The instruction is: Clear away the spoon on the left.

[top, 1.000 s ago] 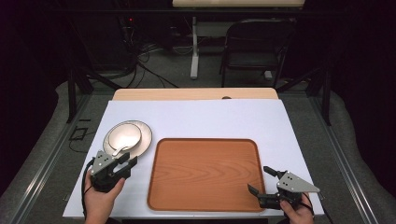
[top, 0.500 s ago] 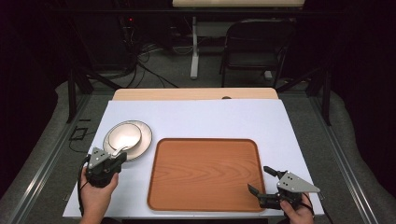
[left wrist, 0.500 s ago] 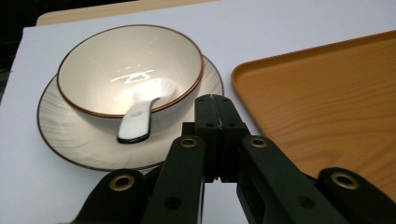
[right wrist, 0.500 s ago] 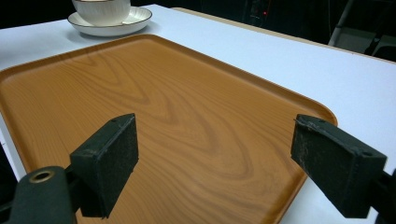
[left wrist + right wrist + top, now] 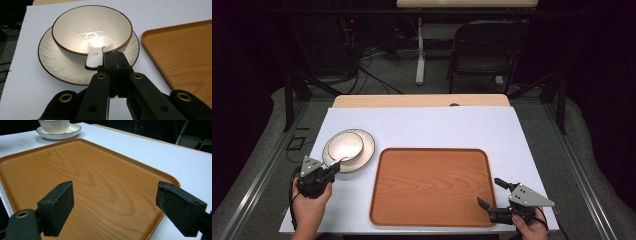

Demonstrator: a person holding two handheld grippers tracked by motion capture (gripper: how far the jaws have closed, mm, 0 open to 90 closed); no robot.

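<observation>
Fingers: left gripper [image 5: 115, 56] clenched w/ nothing between, right gripper [image 5: 115, 206] released; 1 bowl [image 5: 92, 32], 1 saucer [image 5: 55, 66], 1 spoon [image 5: 96, 51], 1 tray [image 5: 432, 182].

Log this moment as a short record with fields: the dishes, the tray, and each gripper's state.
bowl: white with a dark rim, standing on the saucer
spoon: white, scoop in the bowl, handle over the near rim
tray: wooden, bare, right of the saucer
left gripper: jaws shut together just right of the spoon handle, nothing between them
right gripper: jaws wide open over the tray's near right corner, holding nothing
surface: white tabletop
</observation>
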